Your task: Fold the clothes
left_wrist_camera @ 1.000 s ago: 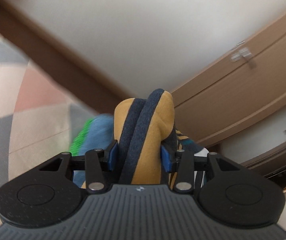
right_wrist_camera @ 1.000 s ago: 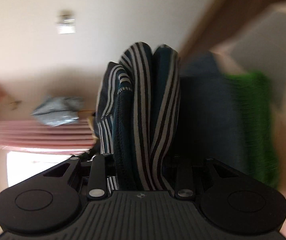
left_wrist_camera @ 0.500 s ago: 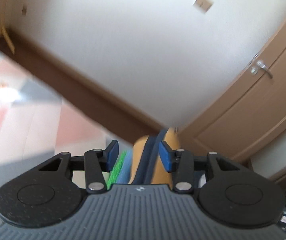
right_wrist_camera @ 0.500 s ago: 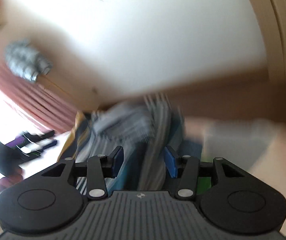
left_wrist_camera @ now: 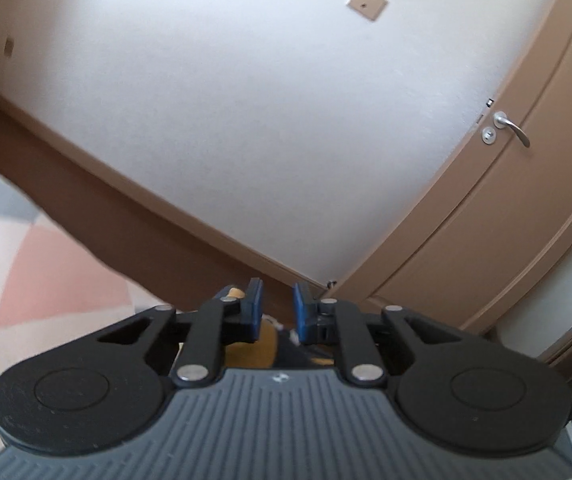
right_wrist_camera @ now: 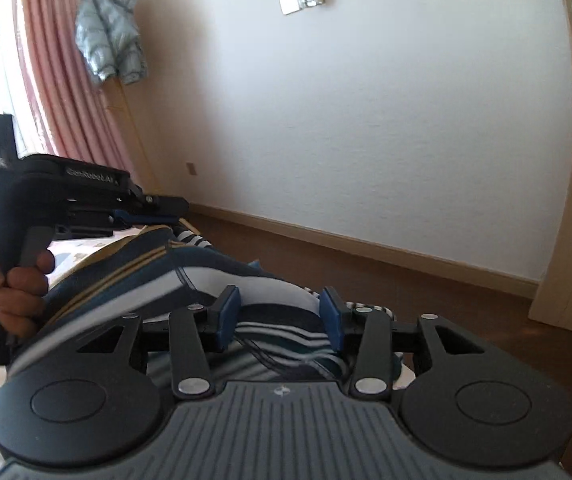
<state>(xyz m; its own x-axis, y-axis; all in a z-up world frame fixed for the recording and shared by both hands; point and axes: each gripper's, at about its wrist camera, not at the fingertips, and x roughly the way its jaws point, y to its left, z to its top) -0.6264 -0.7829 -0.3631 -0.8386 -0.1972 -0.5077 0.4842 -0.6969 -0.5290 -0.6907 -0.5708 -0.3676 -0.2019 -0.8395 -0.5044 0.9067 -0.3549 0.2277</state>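
My left claw (left_wrist_camera: pixel 277 307) stood with its blue pads (left_wrist_camera: pixel 254 309) a narrow gap apart and nothing between them; a bit of the mustard and navy garment (left_wrist_camera: pixel 264 346) showed just below it. It pointed at the white wall (left_wrist_camera: pixel 246 120) and a tan door (left_wrist_camera: pixel 505 220), above a pink and grey rug (left_wrist_camera: pixel 46 280).

My right claw (right_wrist_camera: pixel 280 318) was spread wide, holding nothing. The garment, striped navy, white and teal here (right_wrist_camera: pixel 278 334), lay bunched under and between its pads (right_wrist_camera: pixel 228 316); whether they touched the cloth I could not tell. The pile stretched off to the left, toward my left hand (right_wrist_camera: pixel 18 280) on the other claw's handle. A pink curtain (right_wrist_camera: pixel 58 80) and a hung grey jacket (right_wrist_camera: pixel 110 44) stood behind.
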